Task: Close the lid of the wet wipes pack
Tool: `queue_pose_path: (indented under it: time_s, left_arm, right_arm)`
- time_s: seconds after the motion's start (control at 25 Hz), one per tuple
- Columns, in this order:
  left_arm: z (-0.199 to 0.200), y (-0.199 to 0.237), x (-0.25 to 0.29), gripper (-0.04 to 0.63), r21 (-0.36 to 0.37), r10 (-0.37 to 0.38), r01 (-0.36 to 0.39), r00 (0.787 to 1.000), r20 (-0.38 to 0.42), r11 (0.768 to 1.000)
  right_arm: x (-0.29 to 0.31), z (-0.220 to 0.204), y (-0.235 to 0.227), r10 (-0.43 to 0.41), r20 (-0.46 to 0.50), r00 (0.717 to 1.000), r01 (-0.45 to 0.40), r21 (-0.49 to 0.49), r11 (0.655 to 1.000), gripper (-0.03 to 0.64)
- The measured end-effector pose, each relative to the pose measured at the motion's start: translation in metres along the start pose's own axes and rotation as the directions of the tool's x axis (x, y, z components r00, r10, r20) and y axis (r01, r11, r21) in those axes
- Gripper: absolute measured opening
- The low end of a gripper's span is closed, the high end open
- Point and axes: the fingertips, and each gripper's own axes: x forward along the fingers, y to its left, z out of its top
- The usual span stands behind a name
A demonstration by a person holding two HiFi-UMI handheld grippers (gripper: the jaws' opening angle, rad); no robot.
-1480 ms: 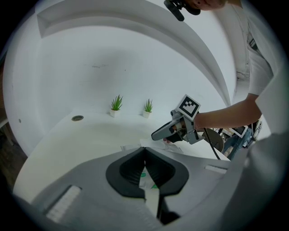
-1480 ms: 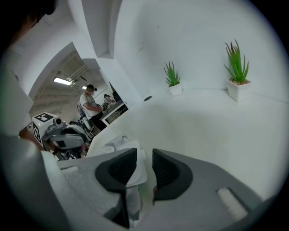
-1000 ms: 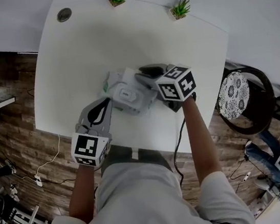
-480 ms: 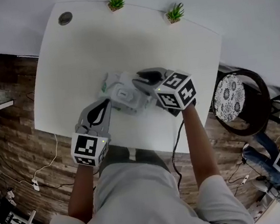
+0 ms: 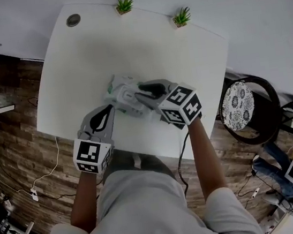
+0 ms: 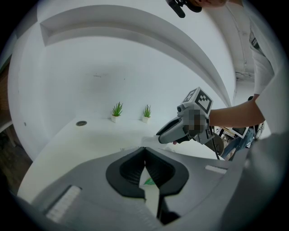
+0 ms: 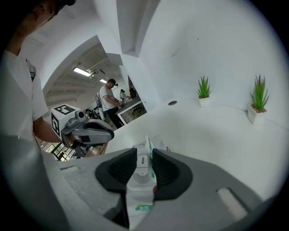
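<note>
The wet wipes pack [image 5: 120, 91] lies on the white table [image 5: 74, 64], a little nearer than its middle. My left gripper [image 5: 111, 109] is at the pack's near left edge; in the left gripper view its jaws [image 6: 144, 155] are shut on a thin white and green edge of the pack [image 6: 150, 188]. My right gripper [image 5: 142, 90] reaches over the pack from the right. In the right gripper view its jaws [image 7: 144, 155] are closed on the white lid [image 7: 142, 161], whose tab reads OPEN. The pack's body [image 7: 140, 198] shows below the jaws.
Two small potted plants [image 5: 125, 4] [image 5: 181, 17] stand at the table's far edge, with a round grommet [image 5: 73, 20] at the far left corner. A chair with a patterned cushion [image 5: 241, 110] stands off the table's right side. People work at a bench [image 7: 110, 106] in the background.
My right gripper has moved left, from beside the pack to over its middle, onto the lid. The left gripper has stayed at the pack's near edge.
</note>
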Motion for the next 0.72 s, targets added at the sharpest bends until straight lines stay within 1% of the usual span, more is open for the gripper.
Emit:
queue_pose_path:
  time_s: [0.16, 0.4, 0.72]
  left_arm:
    - [0.000, -0.002, -0.004, 0.008, 0.000, 0.003, -0.003, 1.000, 0.003, 1.000]
    - [-0.002, -0.001, -0.007, 0.009, 0.004, 0.001, -0.001, 1.000, 0.004, 1.000]
    - [-0.008, 0.009, -0.010, 0.009, -0.005, 0.007, -0.007, 1.000, -0.001, 1.000]
  right_arm:
    - [0.004, -0.008, 0.014, 0.019, -0.005, 1.000, -0.019, 0.005, 1.000, 0.114]
    - [0.020, -0.023, 0.029, 0.040, -0.040, 0.998, -0.040, 0.014, 0.999, 0.114]
    - [0.036, -0.035, 0.030, 0.017, -0.100, 0.995, -0.017, 0.000, 1.000, 0.114]
